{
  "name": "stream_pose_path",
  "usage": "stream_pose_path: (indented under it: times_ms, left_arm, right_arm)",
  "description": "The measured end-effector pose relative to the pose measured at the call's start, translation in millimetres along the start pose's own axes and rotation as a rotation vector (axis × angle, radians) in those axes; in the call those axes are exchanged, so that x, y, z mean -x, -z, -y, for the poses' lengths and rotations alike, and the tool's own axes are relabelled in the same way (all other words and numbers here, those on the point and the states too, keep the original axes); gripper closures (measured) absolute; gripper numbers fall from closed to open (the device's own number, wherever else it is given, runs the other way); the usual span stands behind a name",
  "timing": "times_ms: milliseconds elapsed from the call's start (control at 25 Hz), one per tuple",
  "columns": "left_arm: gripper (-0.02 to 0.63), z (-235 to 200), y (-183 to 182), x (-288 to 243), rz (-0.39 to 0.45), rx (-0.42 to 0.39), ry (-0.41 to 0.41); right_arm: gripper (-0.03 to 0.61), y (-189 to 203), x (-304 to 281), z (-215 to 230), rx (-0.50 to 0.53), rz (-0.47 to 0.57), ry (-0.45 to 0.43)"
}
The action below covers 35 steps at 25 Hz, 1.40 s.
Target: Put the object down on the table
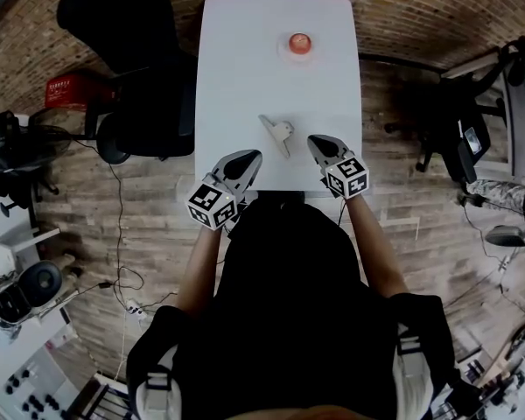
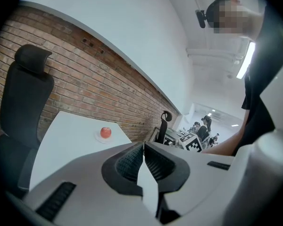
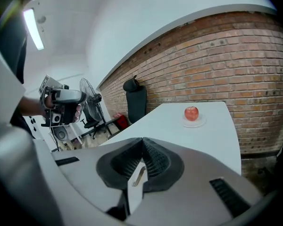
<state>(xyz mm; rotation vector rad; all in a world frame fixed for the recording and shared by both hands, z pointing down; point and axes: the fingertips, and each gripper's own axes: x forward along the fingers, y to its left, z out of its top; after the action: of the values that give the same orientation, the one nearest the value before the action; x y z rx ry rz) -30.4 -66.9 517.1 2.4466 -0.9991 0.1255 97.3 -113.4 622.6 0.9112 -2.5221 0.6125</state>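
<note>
A small pale grey object [image 1: 280, 132] with a thin stem lies on the white table [image 1: 245, 68], near the front edge, with nothing touching it. The left gripper [image 1: 252, 156] is just left of it and the right gripper [image 1: 315, 141] just right of it. In each gripper view the ribbed pads meet, so the left gripper [image 2: 144, 145] and the right gripper [image 3: 142, 140] are both shut on nothing. A thin tan strip [image 3: 138, 175] shows through the gap below the right pads. A red apple [image 1: 300, 43] sits on a small plate [image 1: 285, 56] at the table's far end.
A black office chair [image 1: 131, 51] stands against the table's left side, with a red crate [image 1: 70, 90] beside it. A brick wall [image 3: 217, 60] runs behind the table. More chairs and equipment [image 1: 459, 129] stand on the wooden floor to the right.
</note>
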Motion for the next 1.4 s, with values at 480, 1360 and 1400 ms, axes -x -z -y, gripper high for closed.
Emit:
stream_pose_path:
  times_ms: [480, 1360, 1400]
  left_arm:
    - [0.588, 30.1, 7.2, -16.1, -0.004, -0.019, -0.023]
    - [0.588, 68.8, 18.7, -3.5, 0.012, -0.039, -0.091]
    - [0.588, 70.4, 20.3, -2.5, 0.011, -0.039, -0.093]
  right_arm:
    - [0.581, -11.8, 44.2, -12.4, 0.073, 0.043, -0.044]
    - [0.581, -6.3, 69.5, -28.9, 0.104, 0.084, -0.086]
    - [0.581, -4.9, 70.7, -29.4, 0.104, 0.084, -0.087]
